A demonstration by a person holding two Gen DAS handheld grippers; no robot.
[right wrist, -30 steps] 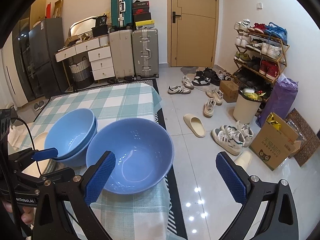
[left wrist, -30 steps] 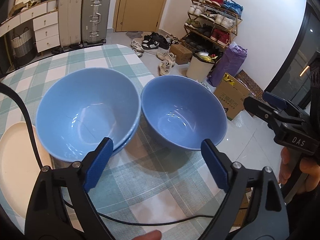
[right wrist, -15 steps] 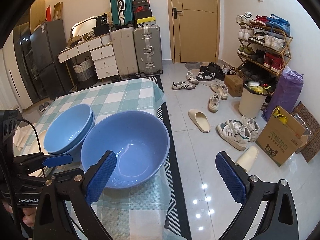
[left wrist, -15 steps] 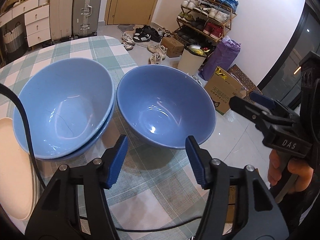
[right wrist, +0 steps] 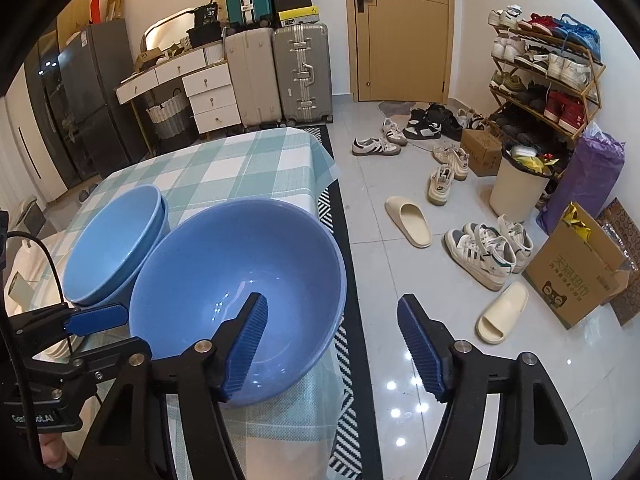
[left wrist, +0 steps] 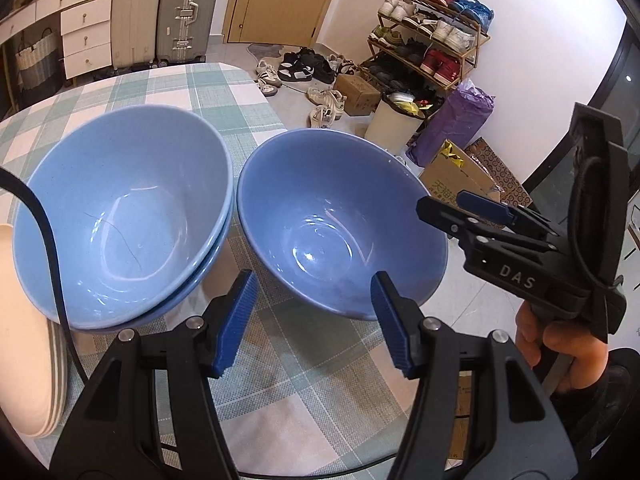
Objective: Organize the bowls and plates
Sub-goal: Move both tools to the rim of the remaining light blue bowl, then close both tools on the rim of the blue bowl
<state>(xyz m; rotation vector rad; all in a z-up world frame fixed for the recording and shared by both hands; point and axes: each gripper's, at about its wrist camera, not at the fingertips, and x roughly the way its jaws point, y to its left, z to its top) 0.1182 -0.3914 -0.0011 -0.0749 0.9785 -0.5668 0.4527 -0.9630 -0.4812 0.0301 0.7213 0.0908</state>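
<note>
Left wrist view
- left gripper (left wrist: 312, 320): jaws partway open, nothing between them, sitting just short of the near wall of the single bowl
- single blue bowl (left wrist: 340, 220): upright on the checked tablecloth (left wrist: 280, 380), near the table's right edge, rim touching or almost touching the stack next to it
- stacked blue bowls (left wrist: 124, 212): two nested, upright, just left of the single bowl
- cream plates (left wrist: 28, 360): a small stack at the far left, partly tucked behind the bowl stack
- right gripper (left wrist: 480, 208): comes in from the right, beside the single bowl's rim; can't tell from here how open it is

Right wrist view
- right gripper (right wrist: 332, 344): jaws partway open, holding nothing; left finger sits in front of the single blue bowl (right wrist: 240, 280), the right one is over the floor
- stacked blue bowls (right wrist: 116, 240): behind and left of it
- left gripper (right wrist: 96, 316): pokes in at the bowl's left side
</note>
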